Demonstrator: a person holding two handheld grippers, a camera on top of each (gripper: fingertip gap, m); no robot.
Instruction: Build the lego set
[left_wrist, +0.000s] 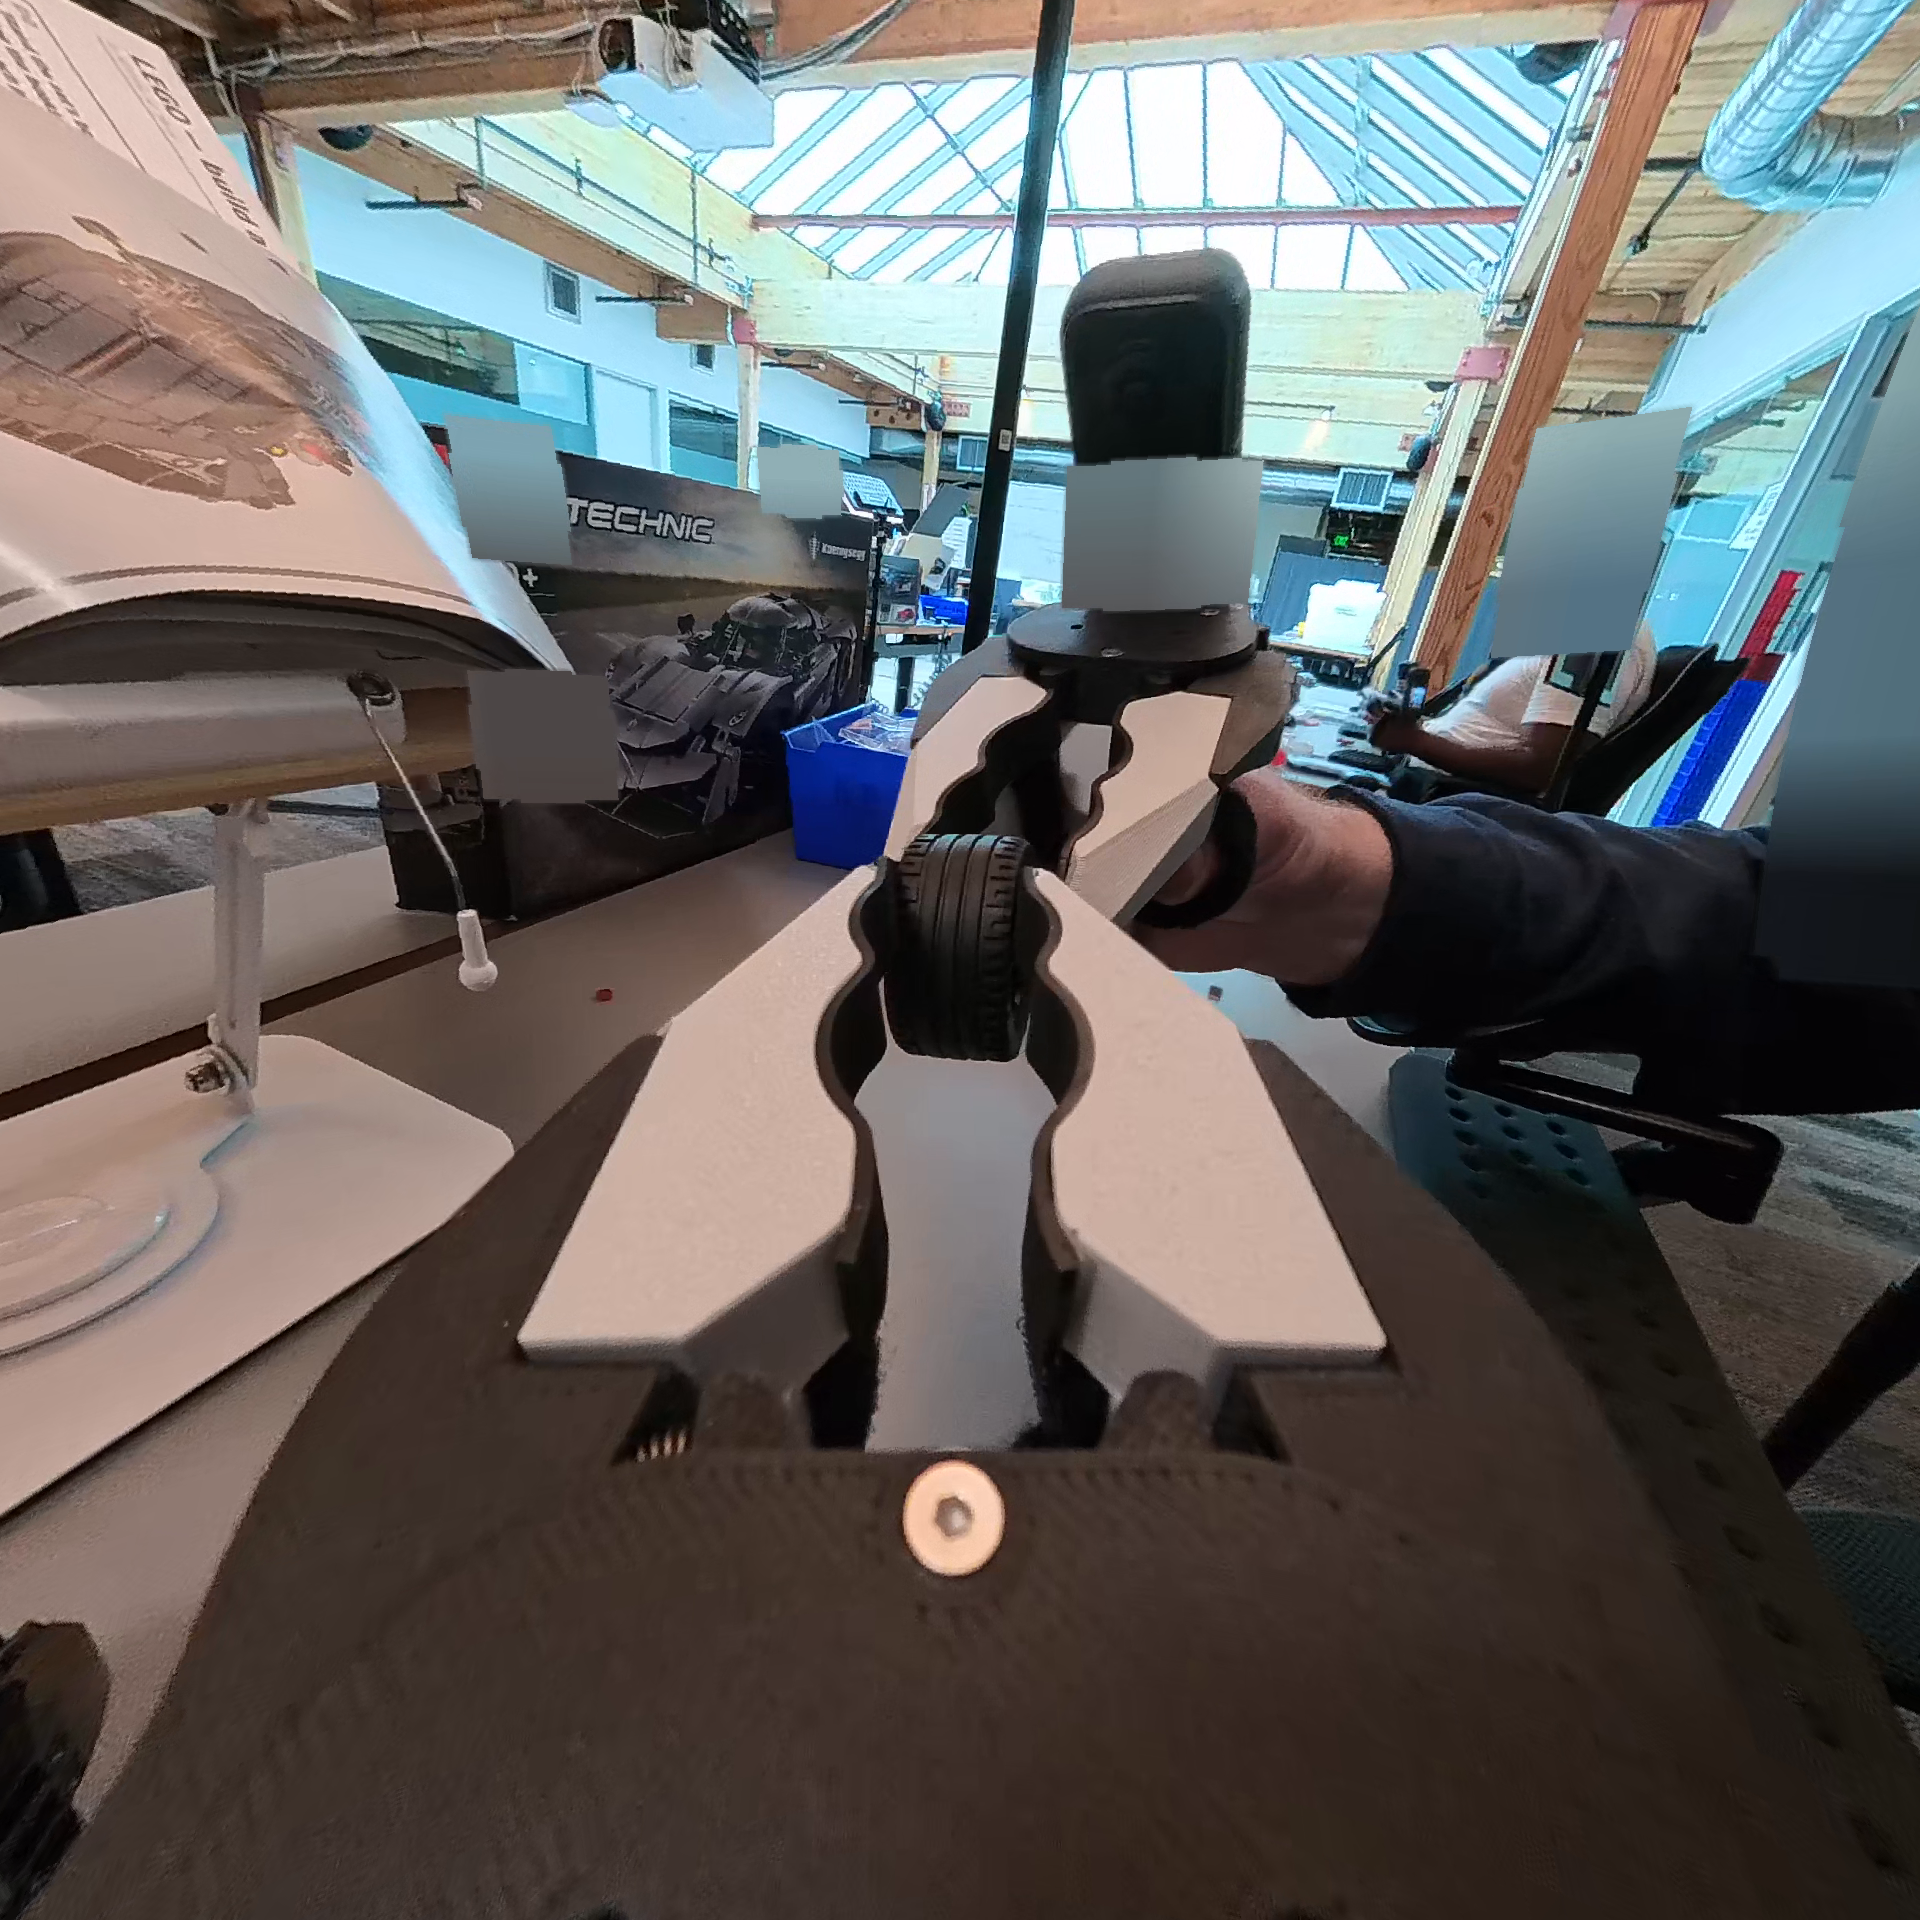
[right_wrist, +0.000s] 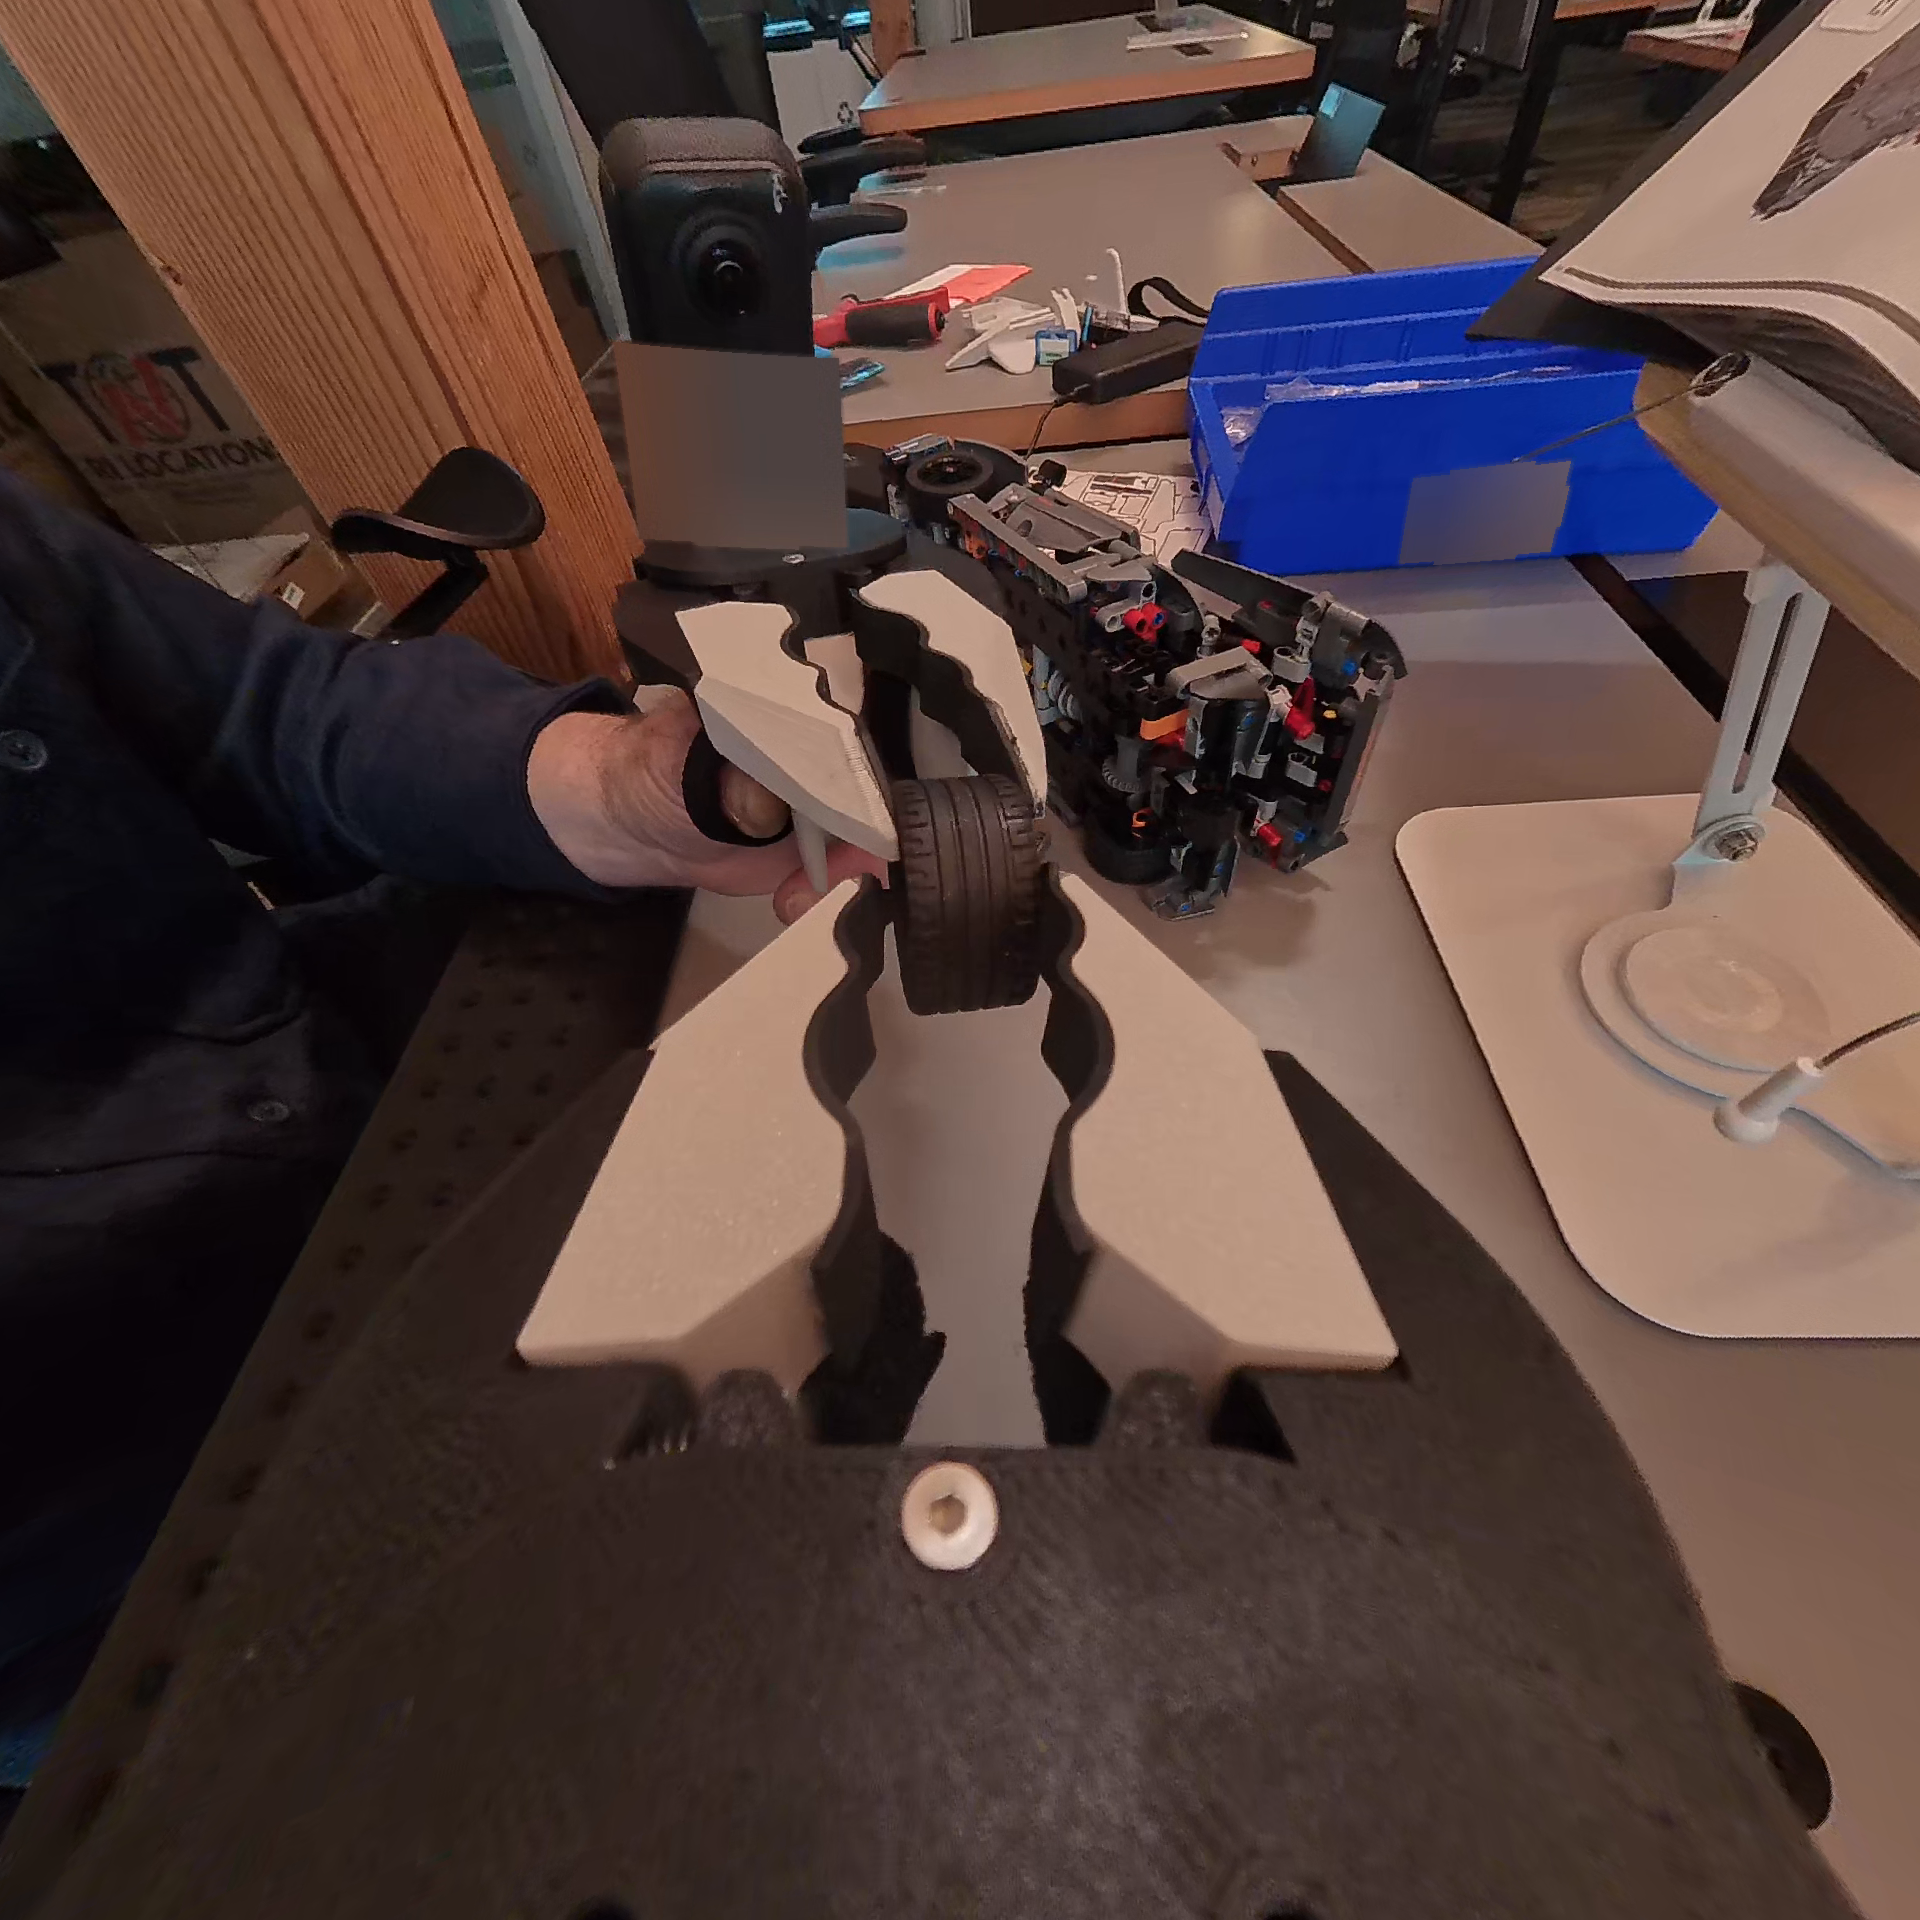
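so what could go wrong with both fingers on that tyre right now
1. The black tyre sits only at the tips of the left gripper and right gripper, so it may pop out sideways.
2. It is held above the table, so a dropped tyre might roll into the chassis.

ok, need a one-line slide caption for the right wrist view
Both handheld grippers, right and left, meet on one black rubber Lego tyre above the grey table, half-built Lego car chassis behind.
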